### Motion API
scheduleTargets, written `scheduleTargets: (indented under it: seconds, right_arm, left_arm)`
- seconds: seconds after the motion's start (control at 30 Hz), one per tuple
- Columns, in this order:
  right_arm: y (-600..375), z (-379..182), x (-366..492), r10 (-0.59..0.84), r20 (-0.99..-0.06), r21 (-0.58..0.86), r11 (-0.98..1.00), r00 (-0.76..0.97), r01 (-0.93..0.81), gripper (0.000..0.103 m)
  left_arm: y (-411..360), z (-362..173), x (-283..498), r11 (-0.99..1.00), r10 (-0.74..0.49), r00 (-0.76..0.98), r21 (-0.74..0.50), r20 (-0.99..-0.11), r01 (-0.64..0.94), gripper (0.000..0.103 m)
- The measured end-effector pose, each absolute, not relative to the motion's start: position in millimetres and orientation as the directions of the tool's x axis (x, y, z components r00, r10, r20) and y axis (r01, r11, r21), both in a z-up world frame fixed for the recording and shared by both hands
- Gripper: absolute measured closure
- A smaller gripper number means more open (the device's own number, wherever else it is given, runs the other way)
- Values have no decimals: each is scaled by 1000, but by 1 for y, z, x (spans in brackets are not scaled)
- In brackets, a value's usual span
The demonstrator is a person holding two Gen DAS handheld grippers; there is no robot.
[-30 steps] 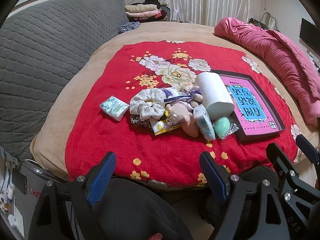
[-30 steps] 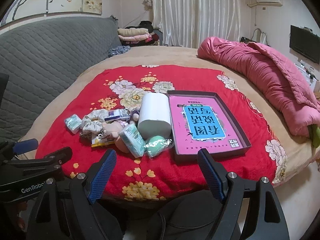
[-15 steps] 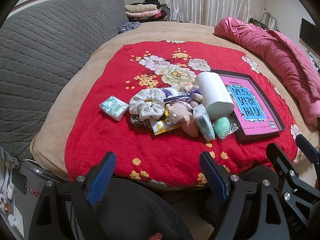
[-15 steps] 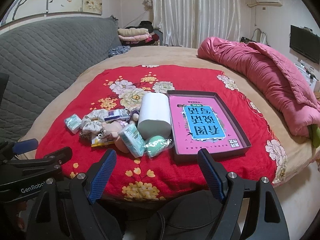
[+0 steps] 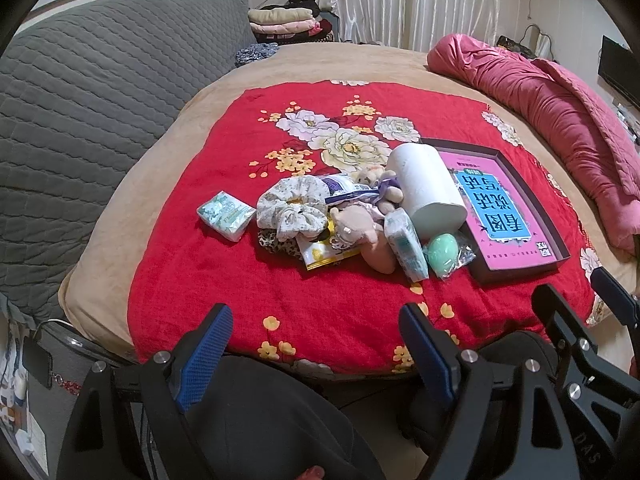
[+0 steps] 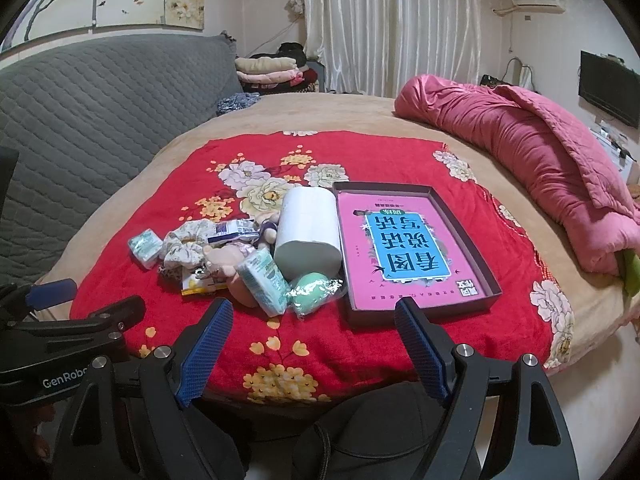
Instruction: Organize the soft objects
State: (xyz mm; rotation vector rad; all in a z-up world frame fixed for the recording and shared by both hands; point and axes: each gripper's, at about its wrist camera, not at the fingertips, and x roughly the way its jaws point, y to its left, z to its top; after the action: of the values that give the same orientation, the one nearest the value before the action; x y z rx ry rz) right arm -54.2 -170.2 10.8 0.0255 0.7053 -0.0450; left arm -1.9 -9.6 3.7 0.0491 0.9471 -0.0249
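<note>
Right wrist view: right claw [image 6: 310, 344] spread wide, empty, low before the bed. Left claw [image 5: 316, 350] likewise spread, empty. Soft things heaped on red flowered blanket [image 6: 360, 344] beside dark shallow box with pink sheet [image 6: 486, 294]; nothing inside yet. Probably start of sorting: needed next a reach toward mint-green sponge in clear wrapper [image 6: 310, 290], nearest.

I'm in a home bedroom: a bed [image 6: 360, 120] with a grey quilted headboard [image 6: 100, 92] upper left, white curtains [image 6: 392, 24] top centre, rolled pink quilt [image 6: 520, 144] right, wall television [image 6: 608, 88] far right.
</note>
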Motion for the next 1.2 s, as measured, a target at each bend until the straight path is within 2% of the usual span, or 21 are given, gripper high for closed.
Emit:
scheduleTargets:
  seconds: [0.43, 0.77, 1.07, 1.2]
  right_arm:
    - [-168, 3, -47, -21, -647, 6, 999, 762, 32, 19]
    - [-155, -28, -20, 45, -683, 14, 999, 729, -48, 19]
    - [-154, -52, 20, 41, -694, 3, 999, 719, -54, 19]
    - [-145, -67, 38, 45, -707, -32, 995, 705, -95, 19]
  left_arm:
    - [-1, -6, 4, 999, -23, 578, -2, -816, 37, 19]
    - [37, -33, 28, 998, 14, 548, -24, -836, -63, 18]
    - [69, -54, 60, 989, 36, 514, -41, -857, -139, 18]
    - [89, -62, 85, 981, 10, 492, -87, -870, -174, 18]
